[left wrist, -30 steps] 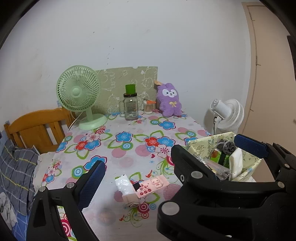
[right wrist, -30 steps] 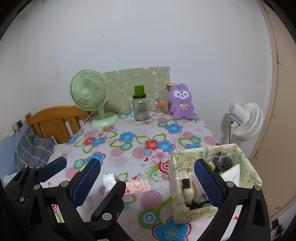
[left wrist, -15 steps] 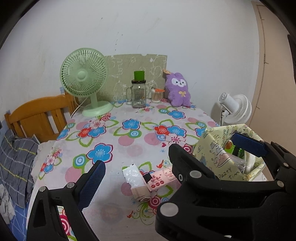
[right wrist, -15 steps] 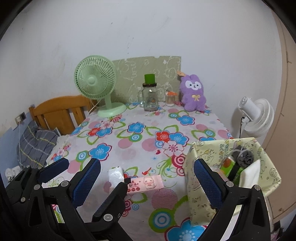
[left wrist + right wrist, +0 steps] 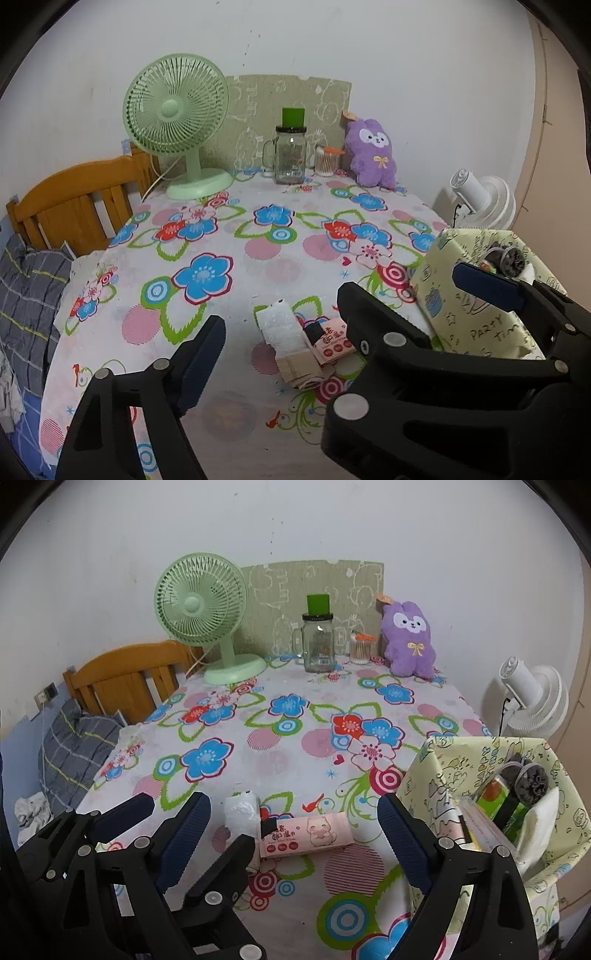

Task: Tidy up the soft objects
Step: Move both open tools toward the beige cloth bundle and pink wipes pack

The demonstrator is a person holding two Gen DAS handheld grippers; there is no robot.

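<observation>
Near the table's front edge lie a white rolled towel [image 5: 279,326] and pink wipes pack [image 5: 308,834], soft, light, squashable; grip mid-body. Left gripper [image 5: 284,341] and right gripper [image 5: 295,834], just narrowing, stand spread, empty.

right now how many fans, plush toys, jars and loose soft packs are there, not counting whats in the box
fans: 2, green desk fan and white fan
plush toys: 1, purple plush
glass jars: 1, mason jar
loose soft packs on the cloth: 3, white towel roll, pink wipes pack, beige folded piece
total: 7
</observation>
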